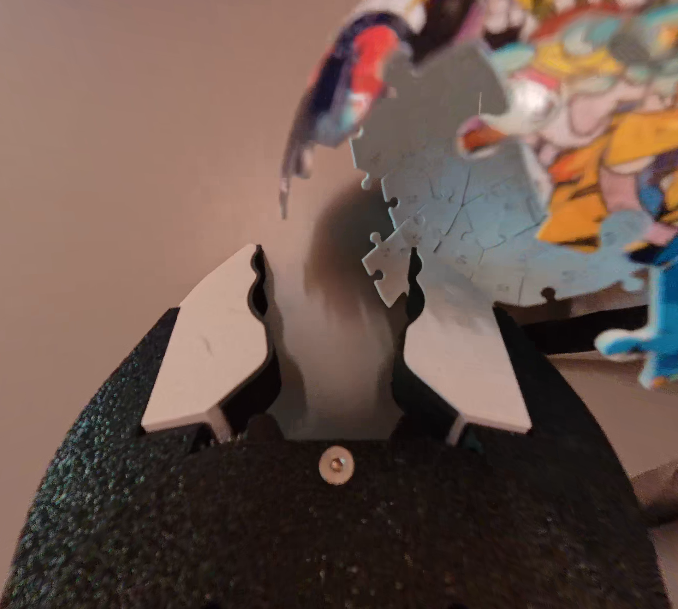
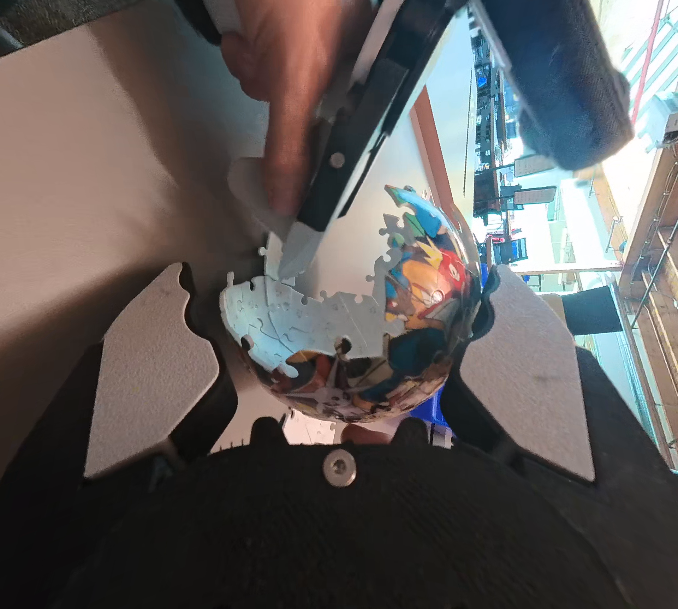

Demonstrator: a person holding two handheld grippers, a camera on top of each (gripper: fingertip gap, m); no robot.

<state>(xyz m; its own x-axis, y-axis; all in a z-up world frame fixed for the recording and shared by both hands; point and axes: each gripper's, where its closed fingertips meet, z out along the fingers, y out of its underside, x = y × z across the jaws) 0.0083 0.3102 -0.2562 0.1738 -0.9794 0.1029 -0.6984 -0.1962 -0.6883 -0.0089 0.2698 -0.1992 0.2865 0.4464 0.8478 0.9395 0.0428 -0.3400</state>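
Note:
A partly built spherical jigsaw ball (image 2: 422,298), with a colourful cartoon print outside and pale grey inside, sits between my right gripper's (image 2: 337,279) fingers. They close on its two sides and hold it above the table. My left gripper (image 1: 335,250) is open. Its right fingertip (image 1: 414,261) rests against a grey puzzle piece (image 1: 385,268) at the ball's open rim (image 1: 458,188). In the right wrist view the left gripper's fingertip (image 2: 299,254) reaches down from above onto that rim piece (image 2: 271,250), with a person's hand (image 2: 286,78) behind it.
A beige table top (image 1: 146,114) lies under both grippers and also shows in the right wrist view (image 2: 91,151). A blue bin (image 2: 433,411) shows below the ball. Shelves and furniture (image 2: 513,151) stand far off at the right.

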